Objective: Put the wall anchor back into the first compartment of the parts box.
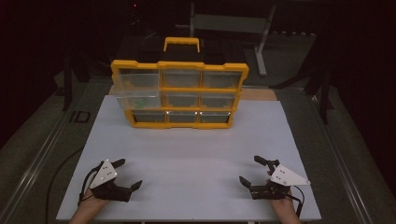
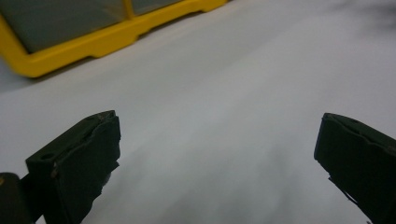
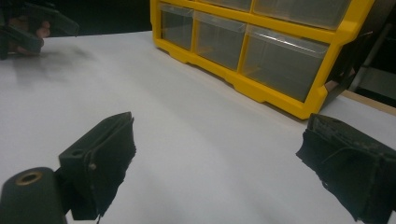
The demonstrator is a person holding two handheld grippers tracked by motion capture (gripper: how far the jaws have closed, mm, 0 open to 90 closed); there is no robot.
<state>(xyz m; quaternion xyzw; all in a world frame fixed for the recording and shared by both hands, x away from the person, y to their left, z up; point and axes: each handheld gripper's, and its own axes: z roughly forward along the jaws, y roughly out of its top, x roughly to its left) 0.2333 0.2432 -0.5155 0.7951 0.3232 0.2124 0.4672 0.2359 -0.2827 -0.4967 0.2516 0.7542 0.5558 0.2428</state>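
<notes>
A yellow organiser cabinet (image 1: 180, 93) with clear drawers in three rows stands upright at the far middle of the white table (image 1: 187, 154); its handle (image 1: 182, 43) sticks up on top. The left drawers of the top two rows (image 1: 136, 89) stick out a little. My left gripper (image 1: 129, 173) rests near the front left edge, open with nothing between its jaws. Near the front right, my right gripper (image 1: 251, 170) is open too and empty. The cabinet's yellow base (image 2: 93, 42) lies ahead in the left gripper view. In the right gripper view the cabinet's lower drawers (image 3: 243, 44) lie ahead.
The table's front edge runs just behind both hands. A grey metal stand (image 1: 259, 46) is behind the cabinet in the dark. In the right gripper view the other hand and its gripper (image 3: 32, 28) sit at the far left.
</notes>
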